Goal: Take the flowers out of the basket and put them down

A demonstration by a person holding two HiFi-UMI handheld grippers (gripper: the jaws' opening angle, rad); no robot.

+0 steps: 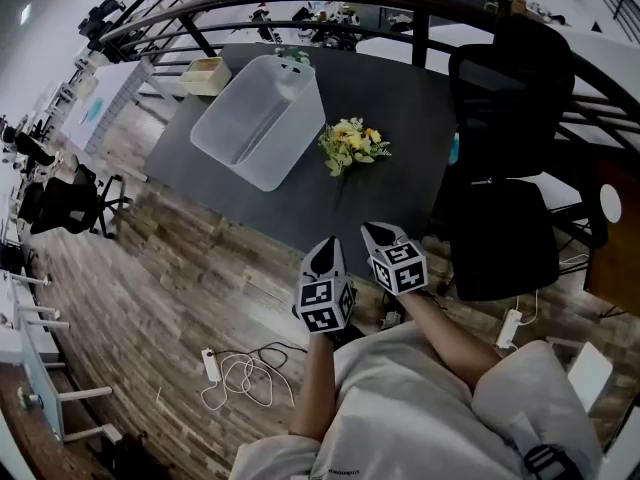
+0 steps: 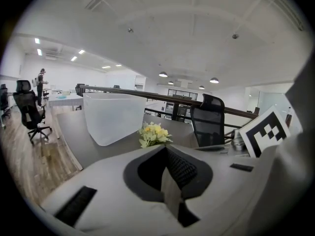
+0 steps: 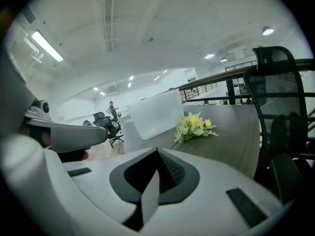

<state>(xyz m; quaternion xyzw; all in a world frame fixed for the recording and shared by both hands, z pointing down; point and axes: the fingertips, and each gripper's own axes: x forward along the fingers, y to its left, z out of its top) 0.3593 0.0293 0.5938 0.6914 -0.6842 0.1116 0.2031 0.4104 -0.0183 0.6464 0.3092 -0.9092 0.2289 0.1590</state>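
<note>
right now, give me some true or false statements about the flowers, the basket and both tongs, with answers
1. The flowers lie on the table, outside the basket. True.
2. The left tongs grip the flowers. False: they are shut on nothing, well apart from the flowers.
3. The right tongs are shut and empty. True.
4. In the head view the basket sits right of the flowers. False: it is on their left.
5. A black chair stands at the table's right side. True.
</note>
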